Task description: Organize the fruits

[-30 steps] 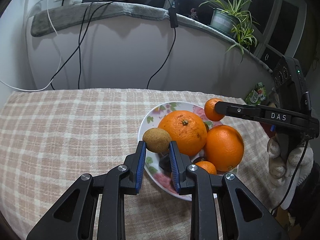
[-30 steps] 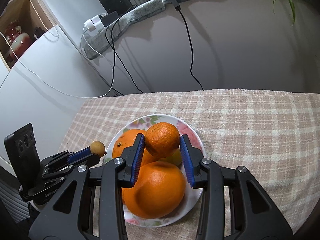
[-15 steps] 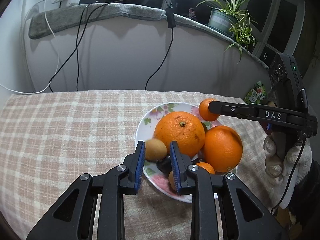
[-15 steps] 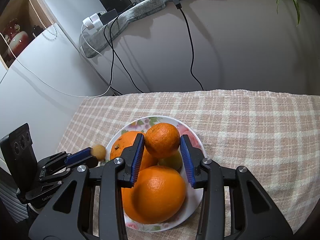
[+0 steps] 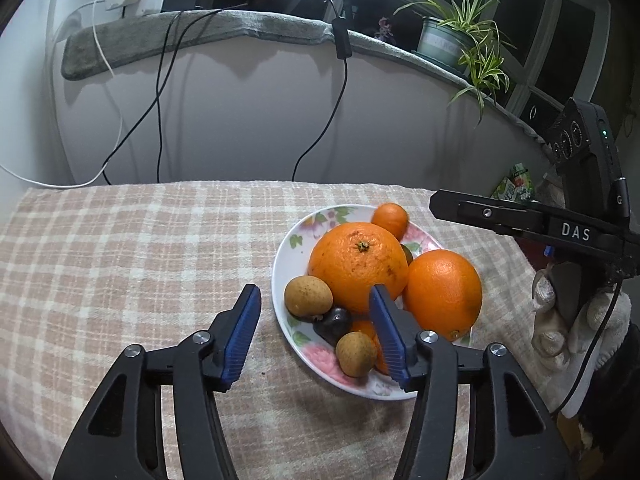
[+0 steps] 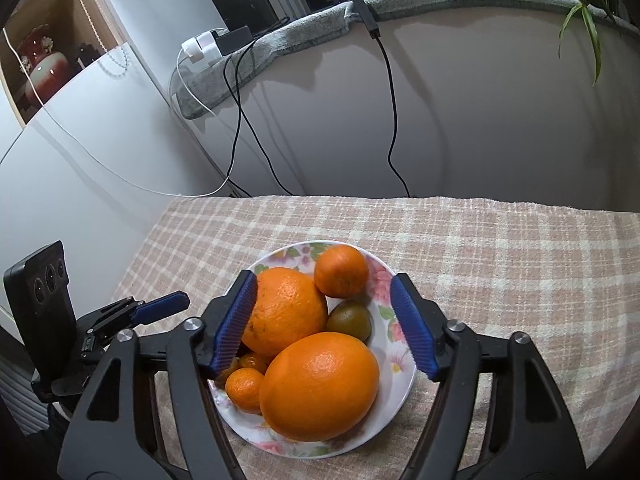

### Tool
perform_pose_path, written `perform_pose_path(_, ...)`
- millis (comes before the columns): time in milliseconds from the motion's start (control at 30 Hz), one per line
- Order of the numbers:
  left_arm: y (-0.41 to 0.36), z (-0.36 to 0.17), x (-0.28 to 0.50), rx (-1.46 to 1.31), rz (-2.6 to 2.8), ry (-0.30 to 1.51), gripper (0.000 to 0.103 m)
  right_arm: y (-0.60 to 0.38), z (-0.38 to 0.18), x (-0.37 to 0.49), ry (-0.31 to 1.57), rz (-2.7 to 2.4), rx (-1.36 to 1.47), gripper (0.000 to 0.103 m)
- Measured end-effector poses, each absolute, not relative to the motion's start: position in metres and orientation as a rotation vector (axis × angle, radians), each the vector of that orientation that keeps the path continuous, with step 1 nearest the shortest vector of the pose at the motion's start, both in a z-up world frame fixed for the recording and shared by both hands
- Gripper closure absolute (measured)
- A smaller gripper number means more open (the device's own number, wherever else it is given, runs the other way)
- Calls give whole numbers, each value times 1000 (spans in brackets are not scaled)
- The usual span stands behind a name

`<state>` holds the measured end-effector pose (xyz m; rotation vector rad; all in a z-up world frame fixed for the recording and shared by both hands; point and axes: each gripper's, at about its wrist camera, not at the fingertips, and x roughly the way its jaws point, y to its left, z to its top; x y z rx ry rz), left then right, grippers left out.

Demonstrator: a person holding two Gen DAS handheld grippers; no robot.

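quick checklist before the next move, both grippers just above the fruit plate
1. Left gripper empty: ok, its jaws are opening and the pads press on nothing.
2. Brown fruit settled on the plate: ok, it rests beside the big orange.
3. Right gripper empty: ok, its jaws are opening and nothing is pinched between the pads.
4. Small orange settled on the plate: ok, it sits at the far rim against the big orange.
5. Pile stable: cannot tell, the fruits lean on each other.
6. Any fruit left on the checked cloth: ok, none in view.
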<state>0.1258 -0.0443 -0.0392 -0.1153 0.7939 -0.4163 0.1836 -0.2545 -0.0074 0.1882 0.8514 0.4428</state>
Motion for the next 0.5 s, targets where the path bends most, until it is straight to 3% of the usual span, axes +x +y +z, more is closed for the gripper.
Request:
perform_pose_path(133,-44,-38,124,-110,-407,794,37,-255,-6,181,845,434,172,22)
perform_pose_path(500,-42,-31,113,-99,-364,781,36,-261,5,163,785,348,94,12)
